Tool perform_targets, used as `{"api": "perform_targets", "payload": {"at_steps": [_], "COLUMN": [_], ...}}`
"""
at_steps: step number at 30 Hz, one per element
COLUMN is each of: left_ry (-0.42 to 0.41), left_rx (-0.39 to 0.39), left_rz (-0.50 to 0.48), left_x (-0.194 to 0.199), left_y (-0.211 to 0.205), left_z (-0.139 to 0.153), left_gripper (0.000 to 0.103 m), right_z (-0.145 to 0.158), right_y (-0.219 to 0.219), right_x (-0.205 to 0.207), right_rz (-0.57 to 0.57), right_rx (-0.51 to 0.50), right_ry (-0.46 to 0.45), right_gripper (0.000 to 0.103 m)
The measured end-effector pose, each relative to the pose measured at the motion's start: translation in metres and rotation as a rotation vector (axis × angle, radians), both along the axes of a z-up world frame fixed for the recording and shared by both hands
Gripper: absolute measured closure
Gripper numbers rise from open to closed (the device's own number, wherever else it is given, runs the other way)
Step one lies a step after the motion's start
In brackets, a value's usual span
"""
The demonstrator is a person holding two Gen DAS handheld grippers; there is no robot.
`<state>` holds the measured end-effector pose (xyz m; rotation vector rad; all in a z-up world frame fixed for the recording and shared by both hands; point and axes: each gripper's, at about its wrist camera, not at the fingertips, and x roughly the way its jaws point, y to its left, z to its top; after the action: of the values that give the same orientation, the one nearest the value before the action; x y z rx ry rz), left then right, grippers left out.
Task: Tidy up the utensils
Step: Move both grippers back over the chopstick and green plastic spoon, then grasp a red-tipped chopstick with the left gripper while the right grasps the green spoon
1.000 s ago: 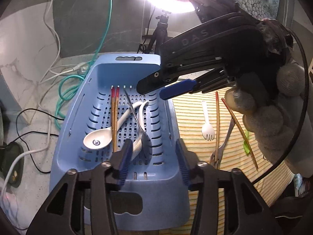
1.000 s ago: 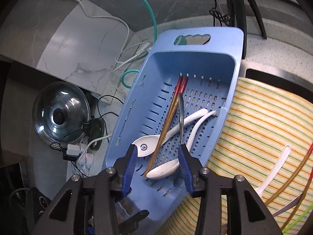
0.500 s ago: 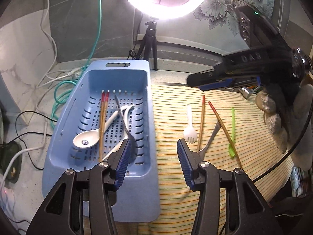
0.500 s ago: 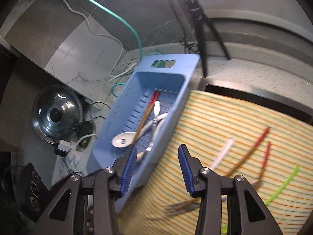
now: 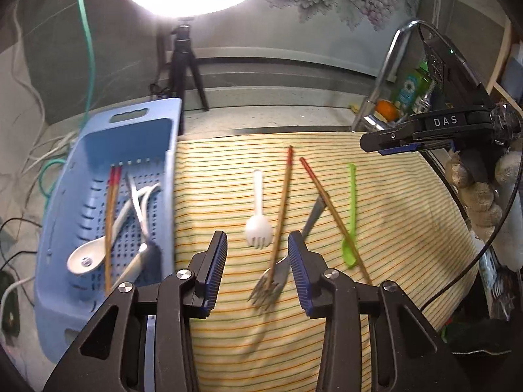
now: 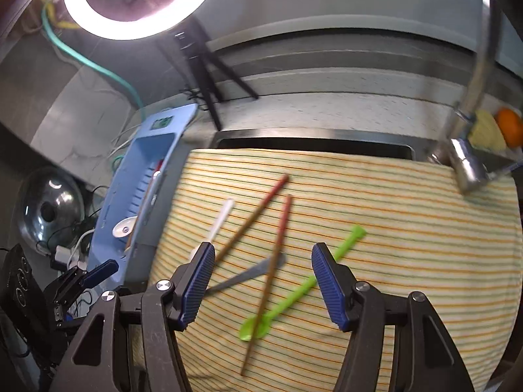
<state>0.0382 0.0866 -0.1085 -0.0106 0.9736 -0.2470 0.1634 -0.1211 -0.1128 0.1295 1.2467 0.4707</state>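
Both sets of jaws stand apart and hold nothing. The left gripper [image 5: 257,258] hovers over the near end of the cloth [image 5: 408,228], with the metal fork [image 5: 281,268] and one chopstick [image 5: 281,210] lying between its fingers and the white spork [image 5: 258,219] just beyond. The right gripper [image 6: 263,281] hangs above the other chopstick [image 6: 273,261], which crosses the fork handle and the green spoon [image 6: 294,290]; its wide gap suits a pick from this crossed pile. These five pieces lie loose on the cloth, probably awaiting sorting. To the left the blue basket [image 5: 52,228] already holds a pair of chopsticks [image 5: 110,209], two white spoons [image 5: 86,256] and a metal utensil [image 5: 139,207], so it looks like the collecting place, set just beside the cloth for short carries.
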Motion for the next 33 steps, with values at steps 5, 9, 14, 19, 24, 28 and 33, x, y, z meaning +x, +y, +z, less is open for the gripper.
{"api": "perform_targets", "payload": {"at_steps": [5, 9, 14, 19, 24, 28, 33], "left_ry": [0.052, 0.107, 0.158, 0.209, 0.231, 0.254, 0.275], "left_rx": [-0.01, -0.023, -0.009, 0.015, 0.05, 0.072, 0.103], "left_rz": [-0.058, -0.092, -0.123, -0.131, -0.14, -0.155, -0.146], "left_x": [0.025, 0.048, 0.066, 0.082, 0.094, 0.104, 0.115], "left_y": [-0.018, -0.029, -0.042, -0.049, -0.055, -0.06, -0.065], "left_z": [-0.009, -0.019, -0.029, -0.044, -0.056, -0.065, -0.078], "left_gripper": [0.086, 0.086, 0.086, 0.086, 0.086, 0.086, 0.086], "right_z": [-0.008, -0.019, -0.044, -0.067, -0.078, -0.081, -0.084], "right_y": [-0.011, -0.01, -0.01, -0.016, -0.02, -0.019, -0.011], "right_x": [0.001, -0.001, -0.001, 0.003, 0.005, 0.007, 0.012], "right_rz": [-0.018, -0.023, -0.057, -0.116, -0.159, -0.166, -0.16], "right_rx": [-0.007, -0.006, -0.019, -0.003, 0.017, 0.003, -0.036], "right_ry": [0.019, 0.06, 0.143, 0.223, 0.27, 0.268, 0.268], "right_gripper": [0.055, 0.064, 0.072, 0.075, 0.078, 0.078, 0.08]}}
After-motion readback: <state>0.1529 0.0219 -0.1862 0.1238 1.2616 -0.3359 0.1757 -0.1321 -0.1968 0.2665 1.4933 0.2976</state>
